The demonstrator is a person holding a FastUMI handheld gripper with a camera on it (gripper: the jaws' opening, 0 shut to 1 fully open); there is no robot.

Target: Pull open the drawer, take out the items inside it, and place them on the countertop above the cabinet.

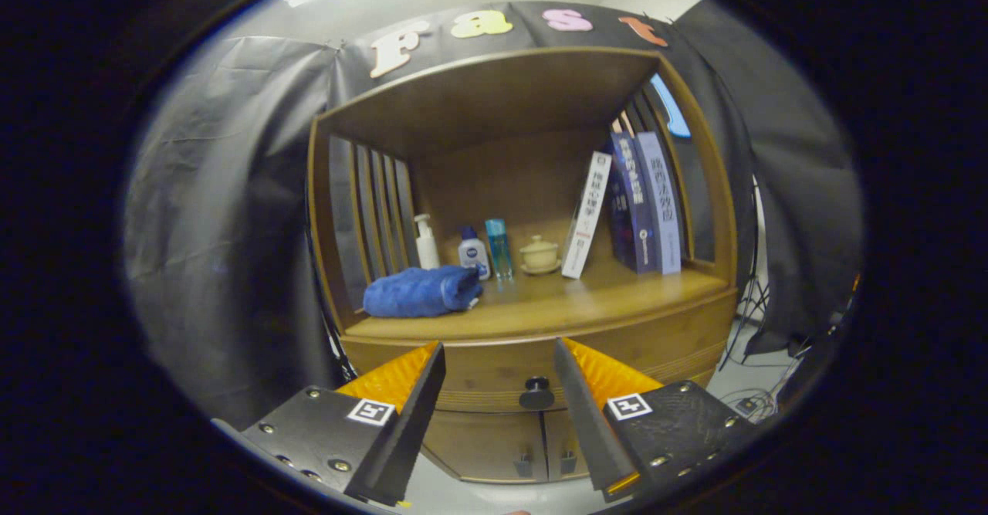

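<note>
A wooden cabinet stands ahead with a countertop under an open shelf hood. Below the countertop runs the drawer front, shut, with a dark round knob at its middle. My gripper is open, its two fingers spread either side of the knob and a short way in front of it, touching nothing. Nothing lies between the fingers. The inside of the drawer is hidden. Two small cabinet doors sit under the drawer.
On the countertop lie a folded blue towel at the left, a white pump bottle, a small blue-capped bottle, a slim blue bottle, a lidded cup and several books at the right. Cables lie on the floor beside the cabinet.
</note>
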